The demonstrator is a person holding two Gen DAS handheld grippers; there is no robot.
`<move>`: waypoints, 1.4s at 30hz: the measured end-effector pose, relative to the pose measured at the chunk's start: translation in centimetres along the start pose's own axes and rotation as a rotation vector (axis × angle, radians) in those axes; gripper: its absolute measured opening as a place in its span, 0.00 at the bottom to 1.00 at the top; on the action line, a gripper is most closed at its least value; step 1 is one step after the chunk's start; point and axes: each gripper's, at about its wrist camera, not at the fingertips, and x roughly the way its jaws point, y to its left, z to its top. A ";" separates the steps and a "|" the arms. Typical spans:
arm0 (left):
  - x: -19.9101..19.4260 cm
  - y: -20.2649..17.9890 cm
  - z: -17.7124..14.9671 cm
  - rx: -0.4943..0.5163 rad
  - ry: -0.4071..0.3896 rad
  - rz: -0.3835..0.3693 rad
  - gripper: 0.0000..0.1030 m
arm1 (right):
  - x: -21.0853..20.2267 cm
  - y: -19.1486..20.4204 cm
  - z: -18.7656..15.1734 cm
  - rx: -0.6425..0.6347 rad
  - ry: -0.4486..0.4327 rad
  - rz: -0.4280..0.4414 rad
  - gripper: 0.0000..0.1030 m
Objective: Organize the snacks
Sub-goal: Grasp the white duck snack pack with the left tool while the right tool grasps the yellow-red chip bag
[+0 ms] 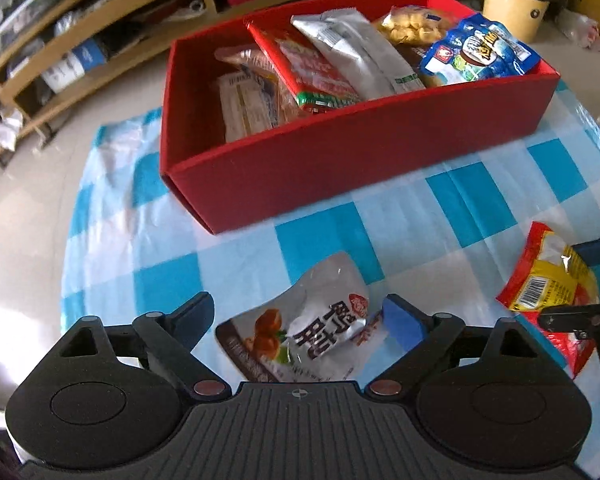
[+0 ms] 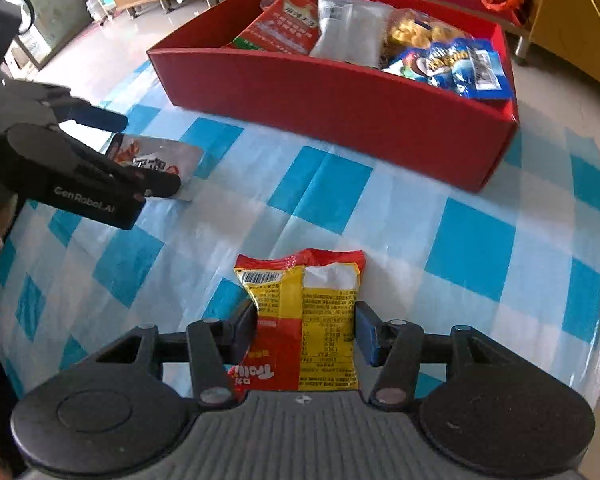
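Two packets remain low in frame: the right gripper (image 2: pixel 305 330) clamps the yellow-red packet (image 2: pixel 304 304) for boxing, left gripper (image 1: pixel 300 314) fingers wide around the silver pouch (image 1: pixel 300 328).

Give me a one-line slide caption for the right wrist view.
Right gripper shut on the red-and-yellow snack packet on the checked cloth, red box of snacks beyond.

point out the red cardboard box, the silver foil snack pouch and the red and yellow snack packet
red cardboard box (image 1: pixel 340 152): left wrist view, front wall
silver foil snack pouch (image 1: pixel 320 304): left wrist view, middle of pouch
red and yellow snack packet (image 2: pixel 324 296): right wrist view, yellow back panel
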 end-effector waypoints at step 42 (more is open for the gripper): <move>1.7 0.2 -1.6 -0.326 0.077 0.003 1.00 | -0.3 0.6 -0.2 -0.086 -0.049 -0.092 0.50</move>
